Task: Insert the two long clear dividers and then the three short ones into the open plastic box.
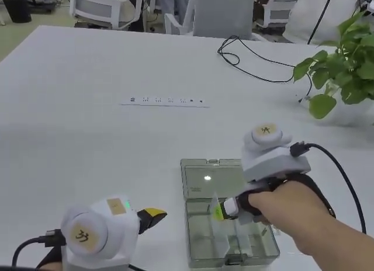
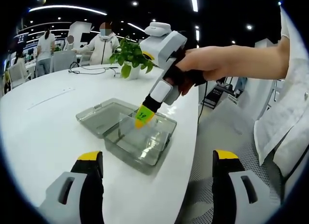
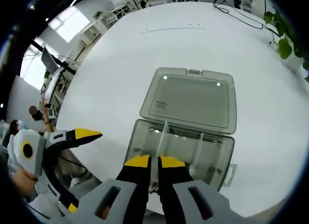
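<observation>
Lower centre of the right gripper view, the right gripper (image 3: 154, 162) jaws pinch a clear divider (image 3: 162, 139), long axis running up-frame toward the lid hinge of the open box (image 3: 193, 98), tray straight ahead. Left gripper (image 2: 157, 156) jaws gape empty, well apart from the box over the worktop (image 1: 87, 136); right is nearer.

The open plastic box (image 1: 190, 236) is sitting on the table (image 1: 87, 154), its lid (image 1: 213, 177) lying flat just behind the base. The right gripper (image 1: 219, 212) is hanging over the base, clamping a divider (image 3: 161, 142) standing inside; a second divider (image 3: 199, 149) is standing to its right. The left gripper (image 1: 151, 217) is hovering left of the box. A power strip (image 1: 165, 100) is lying well behind it, and a plant (image 1: 342, 72) is standing behind and to the right.
</observation>
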`<action>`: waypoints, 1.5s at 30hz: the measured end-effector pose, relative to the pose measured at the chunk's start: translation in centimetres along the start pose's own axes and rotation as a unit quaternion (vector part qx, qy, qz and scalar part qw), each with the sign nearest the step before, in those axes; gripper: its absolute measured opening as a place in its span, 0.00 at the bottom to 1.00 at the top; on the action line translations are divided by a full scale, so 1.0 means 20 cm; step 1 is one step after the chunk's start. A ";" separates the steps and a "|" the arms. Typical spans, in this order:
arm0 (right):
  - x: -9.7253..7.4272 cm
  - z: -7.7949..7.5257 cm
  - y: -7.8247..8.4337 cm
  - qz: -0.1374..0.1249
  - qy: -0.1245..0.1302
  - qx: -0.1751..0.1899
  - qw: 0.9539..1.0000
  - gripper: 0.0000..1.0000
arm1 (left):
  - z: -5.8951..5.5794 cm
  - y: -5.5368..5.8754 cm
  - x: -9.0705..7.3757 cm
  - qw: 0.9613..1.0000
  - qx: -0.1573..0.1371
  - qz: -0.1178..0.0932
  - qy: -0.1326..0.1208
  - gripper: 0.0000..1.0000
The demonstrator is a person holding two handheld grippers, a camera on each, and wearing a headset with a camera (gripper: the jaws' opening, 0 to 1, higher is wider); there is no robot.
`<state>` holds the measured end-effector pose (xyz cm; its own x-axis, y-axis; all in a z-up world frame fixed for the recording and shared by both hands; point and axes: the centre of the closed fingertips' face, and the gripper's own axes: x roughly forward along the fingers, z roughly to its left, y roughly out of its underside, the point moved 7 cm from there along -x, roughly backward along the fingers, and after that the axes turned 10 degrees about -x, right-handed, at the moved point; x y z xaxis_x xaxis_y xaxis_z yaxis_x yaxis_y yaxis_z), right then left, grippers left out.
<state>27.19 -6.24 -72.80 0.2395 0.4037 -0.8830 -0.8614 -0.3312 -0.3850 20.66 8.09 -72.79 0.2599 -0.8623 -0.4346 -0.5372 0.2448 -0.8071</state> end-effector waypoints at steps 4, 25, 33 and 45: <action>0.00 0.00 0.00 -0.003 -0.002 0.003 1.000 0.07 | 0.00 0.00 0.00 1.000 0.000 0.000 0.000 0.96; 0.06 0.01 0.03 -0.002 -0.001 -0.023 1.000 0.07 | 0.01 0.01 0.00 1.000 -0.002 0.002 -0.003 0.96; 0.09 -0.01 0.05 -0.003 -0.013 -0.024 1.000 0.08 | 0.00 0.03 0.01 1.000 0.009 0.012 0.003 1.00; 0.12 -0.03 0.07 -0.009 -0.031 -0.015 0.999 0.09 | 0.02 0.02 0.01 1.000 0.007 0.013 0.000 1.00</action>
<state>26.90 -6.29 -75.53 0.2267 0.4616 -0.8576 -0.8433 -0.3475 -0.4100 20.77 8.13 -73.45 0.2456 -0.8561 -0.4548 -0.5324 0.2730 -0.8013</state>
